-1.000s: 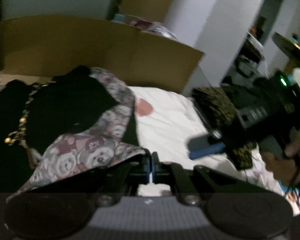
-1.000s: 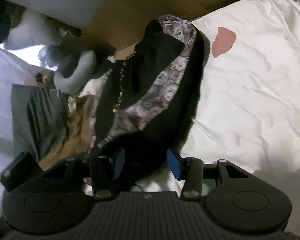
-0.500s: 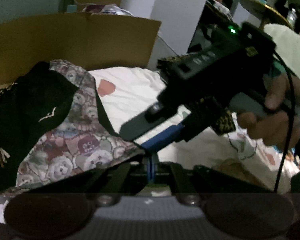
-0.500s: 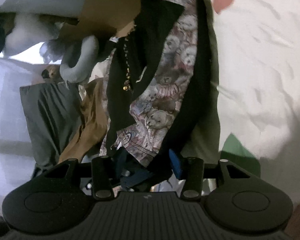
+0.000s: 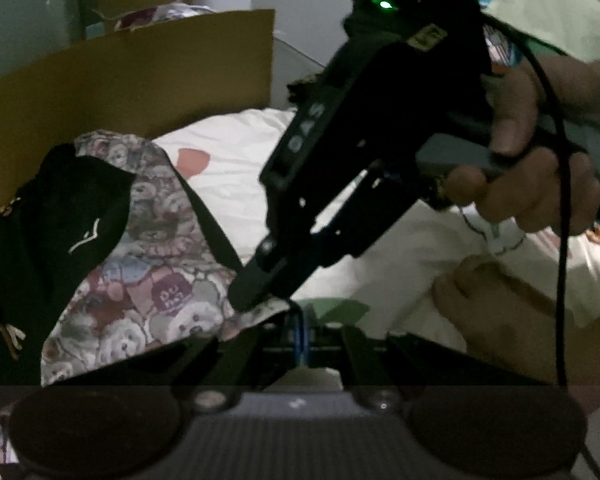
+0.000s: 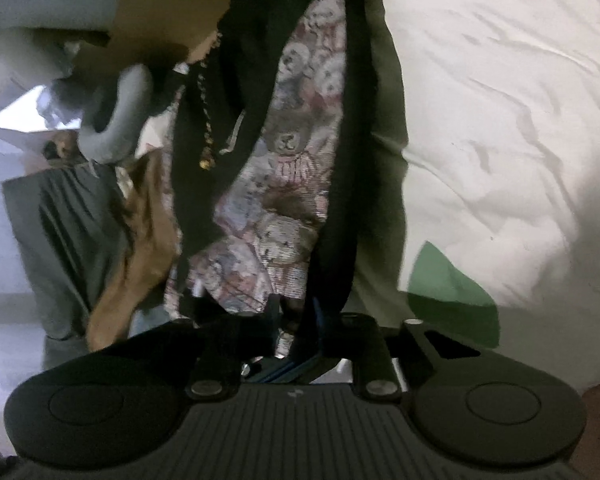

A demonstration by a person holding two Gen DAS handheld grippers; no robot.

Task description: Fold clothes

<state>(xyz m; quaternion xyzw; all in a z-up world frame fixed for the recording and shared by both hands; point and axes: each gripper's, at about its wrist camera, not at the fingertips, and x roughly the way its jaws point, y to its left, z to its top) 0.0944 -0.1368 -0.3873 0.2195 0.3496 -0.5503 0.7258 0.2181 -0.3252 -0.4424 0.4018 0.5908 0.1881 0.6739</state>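
Observation:
A black garment with a bear-print lining [image 5: 152, 276] hangs lifted over the white bed sheet [image 5: 236, 168]. My left gripper [image 5: 300, 332] is shut on its printed edge. My right gripper [image 5: 256, 292] comes in from the upper right in the left wrist view and grips the same edge right beside the left one. In the right wrist view the garment [image 6: 300, 152] hangs from my right gripper [image 6: 296, 332], whose jaws are closed on the cloth. A gold chain [image 6: 206, 120] dangles on the black part.
A brown cardboard panel [image 5: 132, 80] stands behind the bed. A pile of clothes, grey [image 6: 68, 224] and tan [image 6: 140, 248], lies at the left in the right wrist view. The sheet [image 6: 500, 120] has pink and green patches.
My right gripper has moved in beside the left one and closed on the garment's edge; it was open before. The garment is lifted higher and hangs stretched.

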